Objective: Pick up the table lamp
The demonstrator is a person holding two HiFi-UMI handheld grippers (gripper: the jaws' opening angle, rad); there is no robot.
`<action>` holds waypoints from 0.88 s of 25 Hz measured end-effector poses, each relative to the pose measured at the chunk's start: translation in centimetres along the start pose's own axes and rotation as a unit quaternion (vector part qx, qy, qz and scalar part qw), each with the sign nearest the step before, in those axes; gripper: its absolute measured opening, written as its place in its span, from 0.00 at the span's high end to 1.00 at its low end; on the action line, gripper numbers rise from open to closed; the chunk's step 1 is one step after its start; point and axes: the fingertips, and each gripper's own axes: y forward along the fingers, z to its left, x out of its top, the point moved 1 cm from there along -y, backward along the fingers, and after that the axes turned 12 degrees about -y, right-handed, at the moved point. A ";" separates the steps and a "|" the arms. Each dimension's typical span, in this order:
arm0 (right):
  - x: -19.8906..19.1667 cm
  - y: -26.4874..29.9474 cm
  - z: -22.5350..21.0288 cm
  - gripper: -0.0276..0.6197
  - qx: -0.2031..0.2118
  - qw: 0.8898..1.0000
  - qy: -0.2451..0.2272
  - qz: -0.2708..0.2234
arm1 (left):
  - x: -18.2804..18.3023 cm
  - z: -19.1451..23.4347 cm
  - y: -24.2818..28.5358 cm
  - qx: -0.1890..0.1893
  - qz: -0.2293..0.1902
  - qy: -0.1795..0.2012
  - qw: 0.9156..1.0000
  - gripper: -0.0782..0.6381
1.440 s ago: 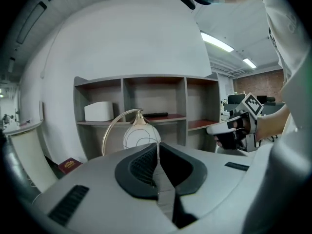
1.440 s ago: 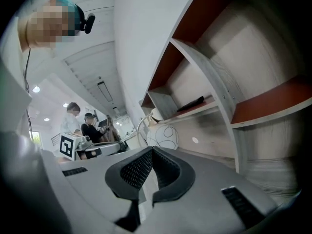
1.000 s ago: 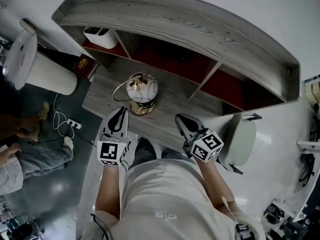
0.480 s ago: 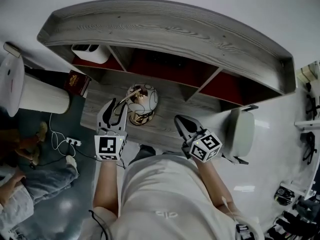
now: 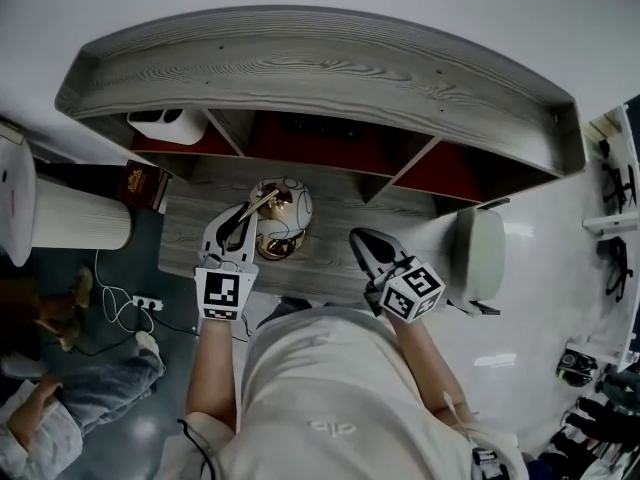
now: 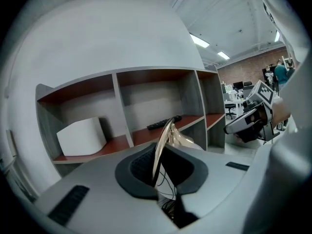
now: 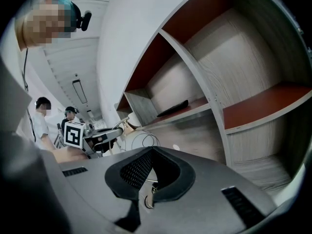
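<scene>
Grab looks basically done: left gripper has just been closing its jaws onto the gold hoop of the table lamp on the desk, right gripper is clenched on nothing, so next up is a steady lift, I reckon.

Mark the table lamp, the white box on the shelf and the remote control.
table lamp (image 5: 291, 205), head view, on its white globe.
white box (image 6: 82, 136), left gripper view, on its front face.
remote control (image 6: 164, 122), left gripper view, middle of its dark body.

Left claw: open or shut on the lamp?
Shut: the left claw, jaws just closing, pinches the table lamp's gold hoop.
</scene>
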 end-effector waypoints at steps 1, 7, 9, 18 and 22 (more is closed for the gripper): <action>0.0 0.1 0.0 0.91 -0.002 1.000 0.001 0.000 | 0.0 0.0 0.0 -0.004 0.000 0.001 1.000 0.84; -0.3 0.9 0.3 0.91 -0.003 1.000 0.002 0.002 | -0.2 0.0 -0.3 -0.020 -0.002 -0.006 1.000 0.85; -0.4 1.2 0.5 0.91 -0.001 1.000 0.002 0.004 | -0.2 0.2 -0.5 -0.019 -0.005 -0.010 1.000 0.85; -1.9 2.4 1.0 0.91 0.005 1.000 0.006 0.012 | -0.9 2.4 -2.6 -0.004 -0.013 -0.057 0.998 0.86; -3.0 3.5 1.0 0.91 0.010 1.000 0.007 0.019 | -1.2 3.0 -3.5 0.000 -0.014 -0.069 0.997 0.87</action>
